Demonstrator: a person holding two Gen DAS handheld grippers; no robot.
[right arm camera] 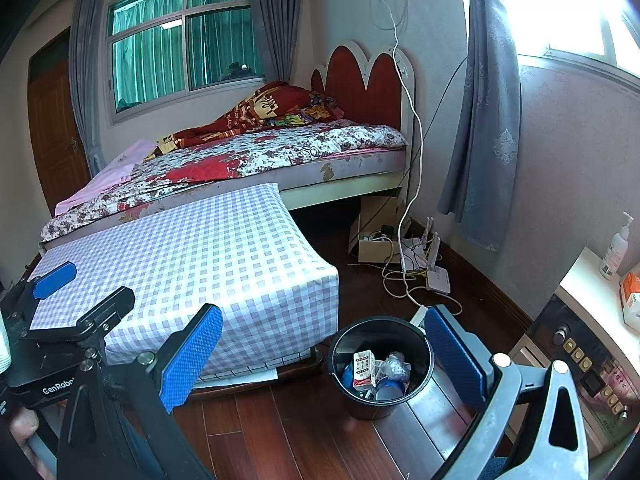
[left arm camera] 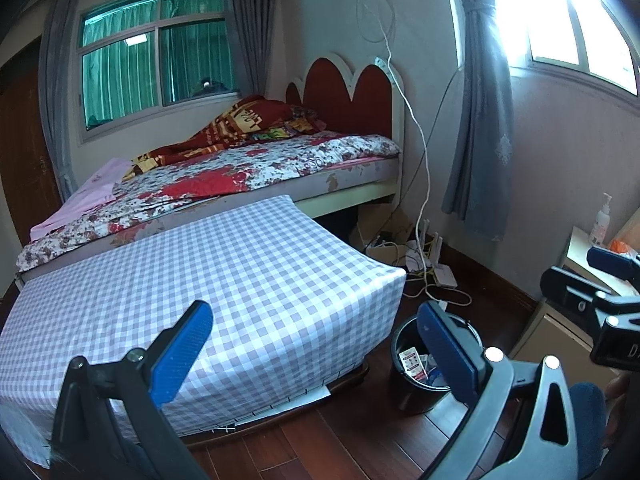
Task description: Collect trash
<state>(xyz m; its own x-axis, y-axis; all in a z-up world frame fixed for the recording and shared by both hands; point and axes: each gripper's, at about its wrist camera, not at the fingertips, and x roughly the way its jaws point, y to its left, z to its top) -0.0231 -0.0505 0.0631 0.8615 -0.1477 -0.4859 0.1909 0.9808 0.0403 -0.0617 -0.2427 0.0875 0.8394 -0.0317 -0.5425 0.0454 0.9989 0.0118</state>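
Left gripper (left arm camera: 316, 356): jaws spread wide, nothing between the blue pads; held above the near edge of the checked table, with the right-hand pad overlapping the bin's rim in its own view.
Right gripper (right arm camera: 324, 360): also spread wide and empty, hanging over the wooden floor (right arm camera: 280, 432) with the bin seen between its fingers.
Each other: the left gripper shows at the left edge of the right wrist view, the right one at the right edge of the left wrist view, both cut off by the frame.
Black bin (right arm camera: 380, 364): stands on the floor just beside the table's corner.
Trash (right arm camera: 365, 370): a small white and red carton stands in the bin beside crumpled clear plastic and something blue; what lies deeper is hidden by the wall.
Checked table (right arm camera: 224, 256): covered by a lilac and white cloth, its top bare; its legs are hidden.
Bed (right arm camera: 260, 156): behind the table, with a floral cover and a red quilt heaped by the headboard.
Cables and router (right arm camera: 438, 280): a tangle on the floor by the wall, partly inside a cardboard box; the single items are hard to make out.
Pump bottle (right arm camera: 616, 248): on a white ledge at right, probably lotion or sanitiser; the label is too small to read.
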